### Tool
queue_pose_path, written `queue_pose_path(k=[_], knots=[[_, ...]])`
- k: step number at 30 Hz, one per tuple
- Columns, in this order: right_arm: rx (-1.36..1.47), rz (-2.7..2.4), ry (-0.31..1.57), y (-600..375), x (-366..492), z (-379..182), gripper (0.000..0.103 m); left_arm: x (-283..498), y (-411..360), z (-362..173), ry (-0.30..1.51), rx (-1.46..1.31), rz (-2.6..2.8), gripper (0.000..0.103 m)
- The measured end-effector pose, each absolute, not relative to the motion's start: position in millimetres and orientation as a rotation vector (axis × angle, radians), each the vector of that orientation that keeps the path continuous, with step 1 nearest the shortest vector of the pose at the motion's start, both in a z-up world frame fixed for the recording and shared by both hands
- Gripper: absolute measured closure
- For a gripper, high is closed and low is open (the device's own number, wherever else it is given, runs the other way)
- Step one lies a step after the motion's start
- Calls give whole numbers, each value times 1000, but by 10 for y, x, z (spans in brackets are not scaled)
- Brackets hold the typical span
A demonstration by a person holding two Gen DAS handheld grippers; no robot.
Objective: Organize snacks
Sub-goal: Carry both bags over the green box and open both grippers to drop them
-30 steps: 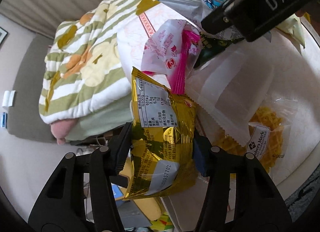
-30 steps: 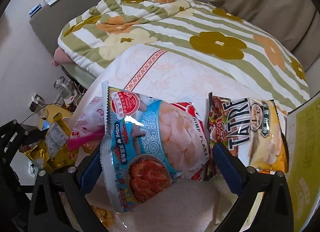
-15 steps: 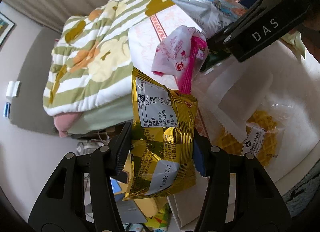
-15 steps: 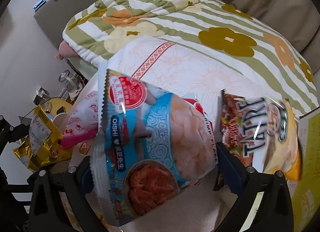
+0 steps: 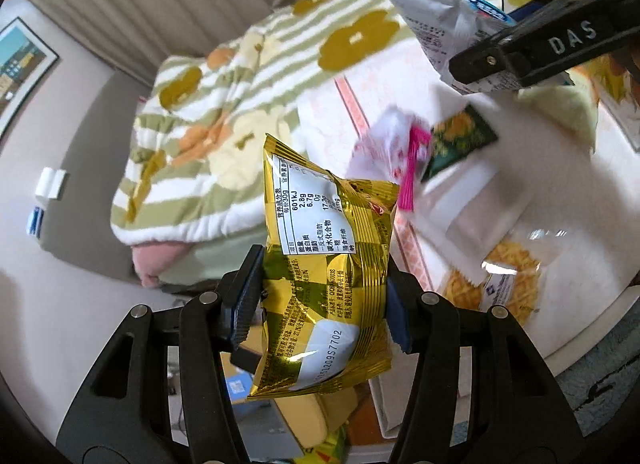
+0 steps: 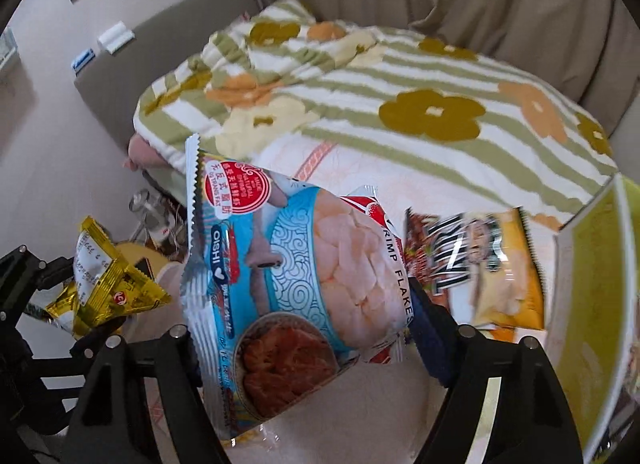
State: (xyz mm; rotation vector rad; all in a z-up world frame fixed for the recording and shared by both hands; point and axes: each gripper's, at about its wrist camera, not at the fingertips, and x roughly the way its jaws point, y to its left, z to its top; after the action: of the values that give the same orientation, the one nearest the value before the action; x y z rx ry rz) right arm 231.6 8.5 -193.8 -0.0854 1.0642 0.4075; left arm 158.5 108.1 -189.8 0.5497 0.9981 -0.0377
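The shrimp flakes bag (image 6: 304, 296) sits upright between the pads of the right claw (image 6: 304, 348), whose jaws have just been closing and now pinch its sides, lifted above the bed (image 6: 360, 183). The left claw (image 5: 320, 304) is clamped on a gold snack packet (image 5: 324, 276) off the bed's edge. A yellow chip bag (image 6: 480, 268) lies on the bed beside a green box (image 6: 592, 284).

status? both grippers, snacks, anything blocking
Left hand-held gripper shut on crinkled gold foil snack bag. Right hand-held gripper, jaws just closing, grips blue shrimp-flake bag. Both bags aloft; nothing visibly blocking.
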Motion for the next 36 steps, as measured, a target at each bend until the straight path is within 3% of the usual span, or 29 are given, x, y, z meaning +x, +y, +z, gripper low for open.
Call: queue_pose_path(k=[10, 19, 28, 36], knots=[[-8, 279, 937, -474, 1998, -1224, 28, 1788, 627, -1266, 822, 528, -156, 52], [20, 186, 845, -1531, 1887, -793, 28, 2088, -439, -700, 712, 435, -270, 52], [16, 167, 842, -2745, 1952, -700, 28, 2474, -1777, -588, 720, 334, -355, 52], [56, 168, 875, -3413, 2146, -808, 28, 2912, -2497, -851, 858, 214, -432, 52]])
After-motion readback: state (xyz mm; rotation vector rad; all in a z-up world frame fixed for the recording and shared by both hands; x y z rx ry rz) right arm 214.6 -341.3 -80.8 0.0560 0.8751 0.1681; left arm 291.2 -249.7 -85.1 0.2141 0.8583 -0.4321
